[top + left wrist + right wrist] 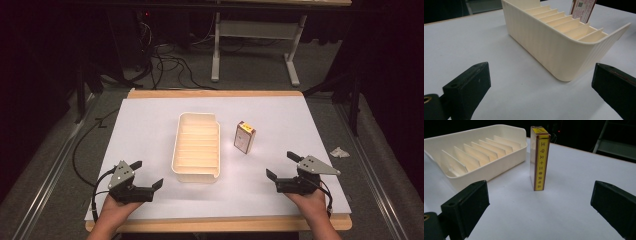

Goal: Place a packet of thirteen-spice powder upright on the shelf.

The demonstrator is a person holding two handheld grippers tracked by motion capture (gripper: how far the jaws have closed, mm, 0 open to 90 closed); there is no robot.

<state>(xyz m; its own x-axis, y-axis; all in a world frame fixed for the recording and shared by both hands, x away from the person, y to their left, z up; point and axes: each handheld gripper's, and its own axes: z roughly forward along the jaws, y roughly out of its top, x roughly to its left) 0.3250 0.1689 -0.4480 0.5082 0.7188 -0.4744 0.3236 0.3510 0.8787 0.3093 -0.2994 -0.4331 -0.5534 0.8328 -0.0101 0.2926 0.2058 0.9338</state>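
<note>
A cream slotted rack lies in the middle of the white table sheet, its dividers running crosswise. Just right of it a small book-like box with a yellow spine stands upright. My left gripper rests near the front left, jaws wide apart with nothing between them, facing the rack's near corner. My right gripper rests at the front right, open and empty, looking toward the box.
The table's wooden edge runs along the front. A crumpled white scrap lies on the floor to the right. Cables and a desk frame stand beyond the far edge.
</note>
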